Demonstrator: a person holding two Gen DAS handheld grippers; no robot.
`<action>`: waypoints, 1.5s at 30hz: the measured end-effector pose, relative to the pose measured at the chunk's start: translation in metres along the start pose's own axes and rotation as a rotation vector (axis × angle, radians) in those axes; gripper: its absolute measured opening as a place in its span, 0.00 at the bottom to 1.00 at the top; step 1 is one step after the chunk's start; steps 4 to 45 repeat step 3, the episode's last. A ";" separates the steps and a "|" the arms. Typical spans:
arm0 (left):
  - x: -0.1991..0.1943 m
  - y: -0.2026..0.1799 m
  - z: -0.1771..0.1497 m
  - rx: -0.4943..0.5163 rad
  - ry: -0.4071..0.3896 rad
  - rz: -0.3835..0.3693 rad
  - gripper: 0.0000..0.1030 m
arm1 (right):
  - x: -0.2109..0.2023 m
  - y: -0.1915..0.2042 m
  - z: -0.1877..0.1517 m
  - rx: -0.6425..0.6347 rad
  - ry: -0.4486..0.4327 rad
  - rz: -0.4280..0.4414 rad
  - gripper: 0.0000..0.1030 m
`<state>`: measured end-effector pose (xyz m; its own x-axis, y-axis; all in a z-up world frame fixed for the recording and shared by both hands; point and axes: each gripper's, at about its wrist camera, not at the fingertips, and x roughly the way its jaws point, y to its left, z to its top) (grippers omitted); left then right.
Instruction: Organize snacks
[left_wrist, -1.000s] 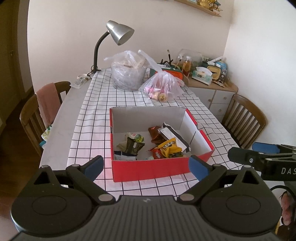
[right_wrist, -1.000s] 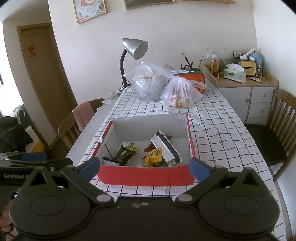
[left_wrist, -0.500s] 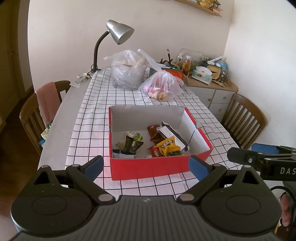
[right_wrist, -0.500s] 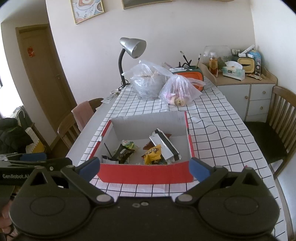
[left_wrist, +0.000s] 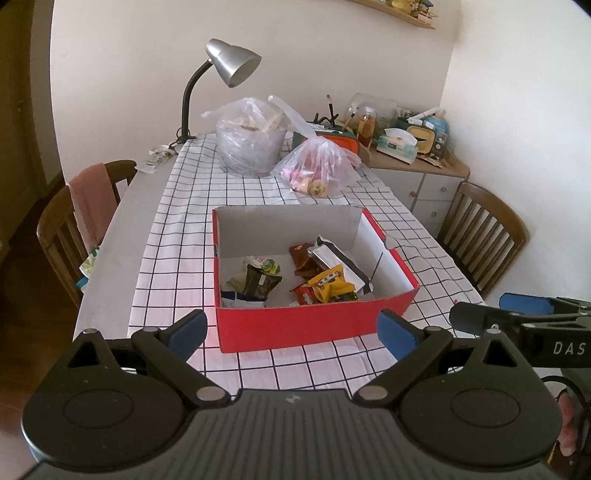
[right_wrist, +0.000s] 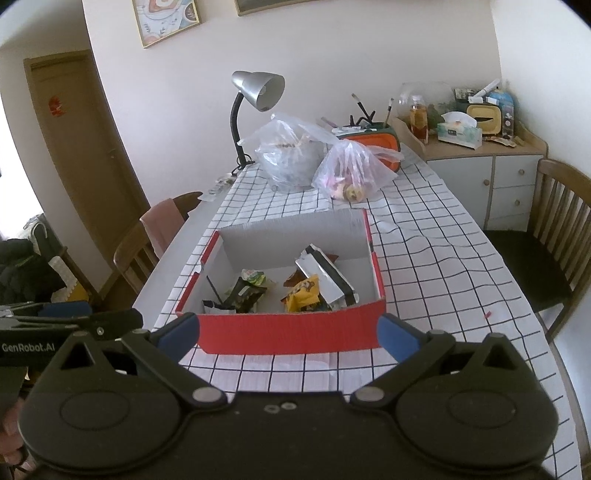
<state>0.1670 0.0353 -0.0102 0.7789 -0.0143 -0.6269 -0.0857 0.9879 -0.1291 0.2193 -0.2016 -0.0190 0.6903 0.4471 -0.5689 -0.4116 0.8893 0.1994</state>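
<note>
A red cardboard box (left_wrist: 295, 328) (right_wrist: 291, 338) with white inner walls stands on the checked tablecloth. In it lie several snack packs: a yellow pack (left_wrist: 330, 282) (right_wrist: 304, 293), a silver pack (left_wrist: 334, 258) (right_wrist: 325, 275), a dark green pack (left_wrist: 258, 282) (right_wrist: 245, 291) and a brown pack (left_wrist: 301, 254). My left gripper (left_wrist: 293, 330) is open and empty, held back before the box's near wall. My right gripper (right_wrist: 288, 332) is open and empty, also before the near wall. Each gripper shows at the edge of the other's view.
Two clear plastic bags (left_wrist: 251, 144) (left_wrist: 319, 171) stand beyond the box, one with snacks inside. A silver desk lamp (left_wrist: 231, 66) is at the far table end. Wooden chairs (left_wrist: 70, 229) (left_wrist: 484, 229) flank the table. A cluttered cabinet (left_wrist: 413, 162) is at the far right.
Both grippers have drifted slightly; the box sits a little higher in both views. Both stay open and empty.
</note>
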 end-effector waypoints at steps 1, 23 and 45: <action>-0.001 0.000 -0.001 0.001 0.000 -0.001 0.96 | 0.000 0.000 -0.001 0.002 0.002 -0.003 1.00; -0.003 0.000 -0.001 0.002 0.002 -0.008 0.96 | -0.001 0.001 -0.004 0.008 0.007 -0.009 1.00; -0.003 0.000 -0.001 0.002 0.002 -0.008 0.96 | -0.001 0.001 -0.004 0.008 0.007 -0.009 1.00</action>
